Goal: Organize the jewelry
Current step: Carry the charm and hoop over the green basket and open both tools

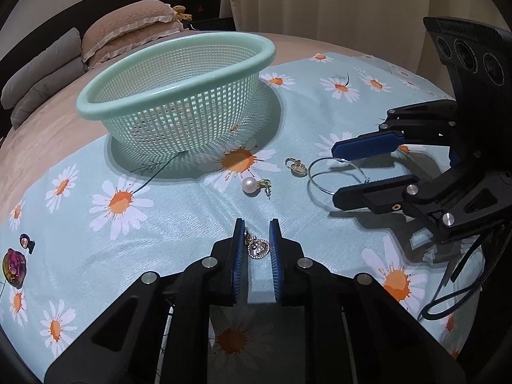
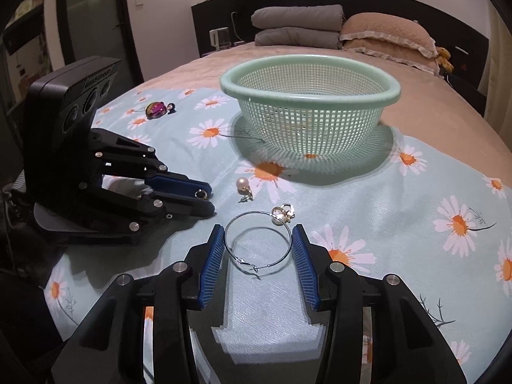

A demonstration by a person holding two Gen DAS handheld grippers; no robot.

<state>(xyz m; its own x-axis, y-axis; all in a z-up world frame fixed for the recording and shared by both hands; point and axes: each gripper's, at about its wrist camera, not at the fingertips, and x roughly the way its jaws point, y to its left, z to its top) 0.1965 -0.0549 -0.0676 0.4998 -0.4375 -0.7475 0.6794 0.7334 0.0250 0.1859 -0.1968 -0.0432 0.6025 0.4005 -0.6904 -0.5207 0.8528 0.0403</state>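
A green mesh basket (image 1: 179, 73) stands on the daisy cloth; it also shows in the right wrist view (image 2: 310, 96). My left gripper (image 1: 257, 227) has its pads close around a small round crystal pendant (image 1: 258, 248), which lies between them on the cloth. My right gripper (image 2: 257, 233) is open, with a thin silver hoop earring (image 2: 257, 243) on the cloth between its pads. A pearl earring (image 1: 251, 186) and a small gold charm (image 1: 297, 167) lie between the grippers and the basket.
A purple iridescent brooch (image 1: 13, 267) and a small dark figure pin (image 1: 26, 242) lie at the cloth's left edge. Pillows (image 1: 128, 28) and folded grey blankets (image 2: 296, 25) are at the head of the bed. A curtain (image 1: 320, 3) hangs behind.
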